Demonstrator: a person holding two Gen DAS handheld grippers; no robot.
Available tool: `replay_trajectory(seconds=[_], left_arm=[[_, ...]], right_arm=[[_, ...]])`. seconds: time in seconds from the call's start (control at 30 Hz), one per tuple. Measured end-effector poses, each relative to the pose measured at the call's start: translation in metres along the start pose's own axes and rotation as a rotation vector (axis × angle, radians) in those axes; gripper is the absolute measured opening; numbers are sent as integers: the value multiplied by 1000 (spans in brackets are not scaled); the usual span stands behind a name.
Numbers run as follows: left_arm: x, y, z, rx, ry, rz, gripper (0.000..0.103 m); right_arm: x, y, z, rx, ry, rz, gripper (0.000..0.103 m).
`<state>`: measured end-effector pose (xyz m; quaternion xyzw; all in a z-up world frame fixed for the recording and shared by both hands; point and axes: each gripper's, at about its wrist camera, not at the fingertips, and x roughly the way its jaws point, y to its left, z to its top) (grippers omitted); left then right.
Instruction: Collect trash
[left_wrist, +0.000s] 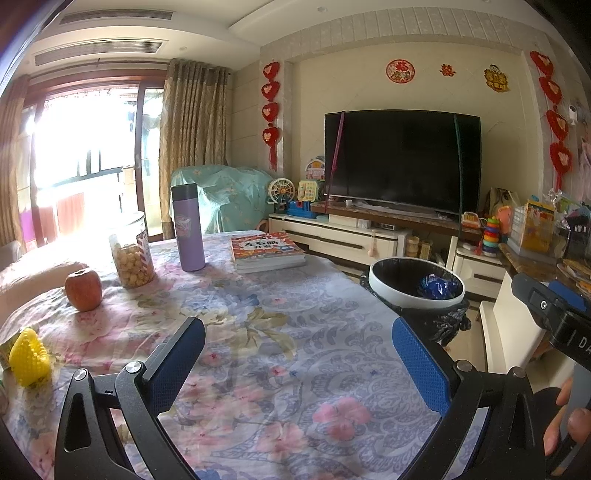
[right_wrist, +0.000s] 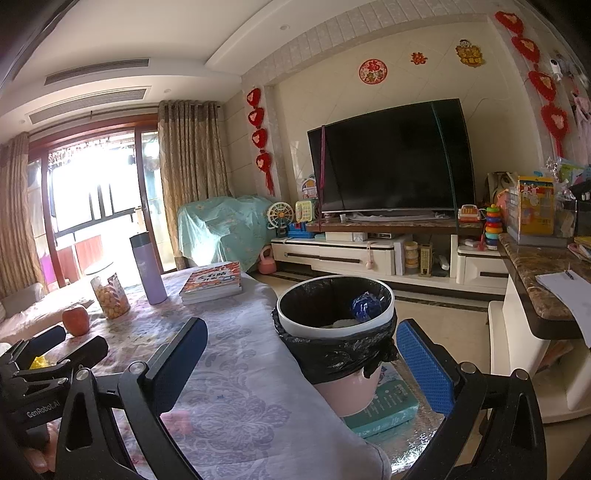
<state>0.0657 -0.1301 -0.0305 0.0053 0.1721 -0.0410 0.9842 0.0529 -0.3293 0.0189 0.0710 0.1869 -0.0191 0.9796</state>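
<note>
Both the left gripper (left_wrist: 298, 363) and the right gripper (right_wrist: 302, 365) have black frames, silver screws and blue textured pads (left_wrist: 421, 363) ("GenRobot.AI" printed white at 8 o'clock in the right view).

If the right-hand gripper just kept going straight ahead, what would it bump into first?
Most likely the trash bin, which stands right between the open fingers of the right gripper, beside the table. Depth is hard to judge here.

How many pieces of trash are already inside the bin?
2 visible: a crumpled blue wrapper against the far right wall of the black-lined white bin, and a pale crumpled scrap low at its front. More may be hidden below.
</note>
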Motion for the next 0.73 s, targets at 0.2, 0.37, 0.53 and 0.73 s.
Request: replay_trajectory(seconds=[0.2, 0.37, 0.53, 0.73], left_arm=[[2, 1, 1, -1, 1, -2, 102], [3, 2, 1, -3, 7, -2, 102], [6, 5, 1, -9, 16, -5, 102], [8, 9, 3, -20, 23, -8, 102]], right_arm=[[1, 0, 1, 1, -1, 4, 103], [4, 0, 1, 2, 4, 12, 103], [7, 0, 0, 6, 16, 20, 103], [12, 1, 1, 5, 30, 29, 103]])
